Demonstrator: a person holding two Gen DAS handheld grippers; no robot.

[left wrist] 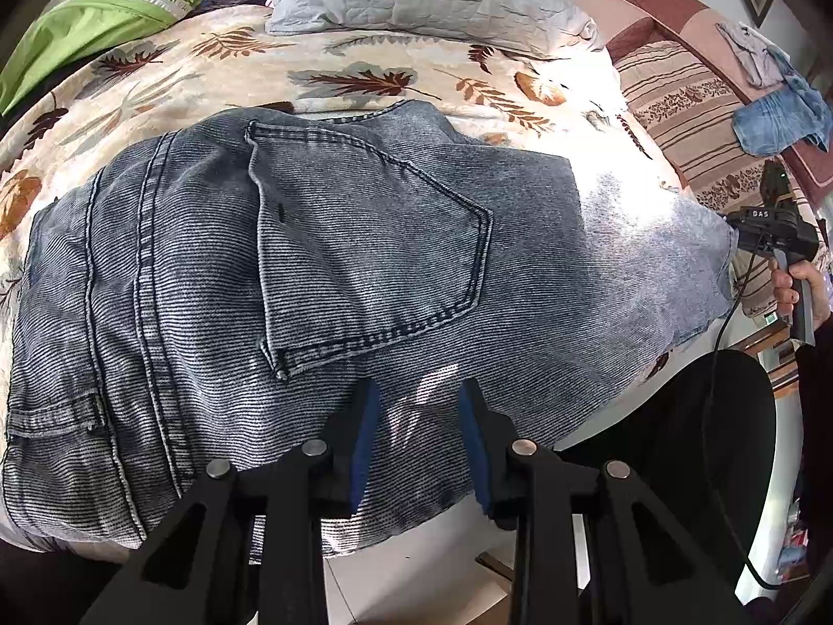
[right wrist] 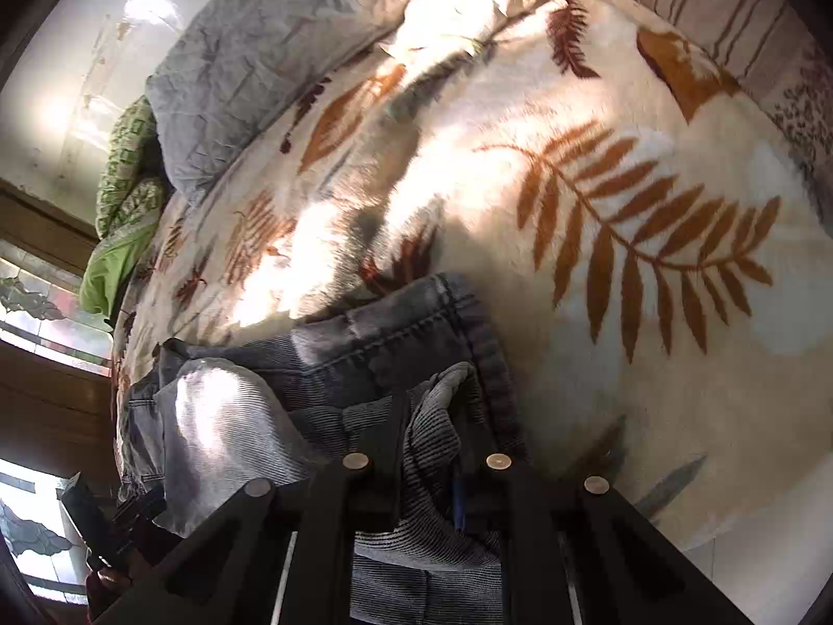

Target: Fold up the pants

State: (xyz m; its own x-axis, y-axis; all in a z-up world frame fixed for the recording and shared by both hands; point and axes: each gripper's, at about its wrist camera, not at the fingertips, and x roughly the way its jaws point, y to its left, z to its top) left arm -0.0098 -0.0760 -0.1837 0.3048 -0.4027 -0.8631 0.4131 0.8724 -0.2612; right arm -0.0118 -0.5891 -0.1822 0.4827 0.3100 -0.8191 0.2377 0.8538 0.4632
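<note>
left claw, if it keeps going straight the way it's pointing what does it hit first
Most likely the jeans: the left claw points down at the denim just below the back pocket, with nothing between. Exact depth is unclear.

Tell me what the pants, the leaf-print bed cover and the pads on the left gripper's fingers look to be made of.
Pants: faded grey-blue denim, matte, judging by the ribbed weave, double stitched seams and patch pocket.
Leaf-print bed cover: probably plush fleece; its surface looks fuzzy and soft, with no shine.
Pads on the left gripper's fingers: likely blue foam or rubber, matte, on black hard-looking plastic arms.
</note>
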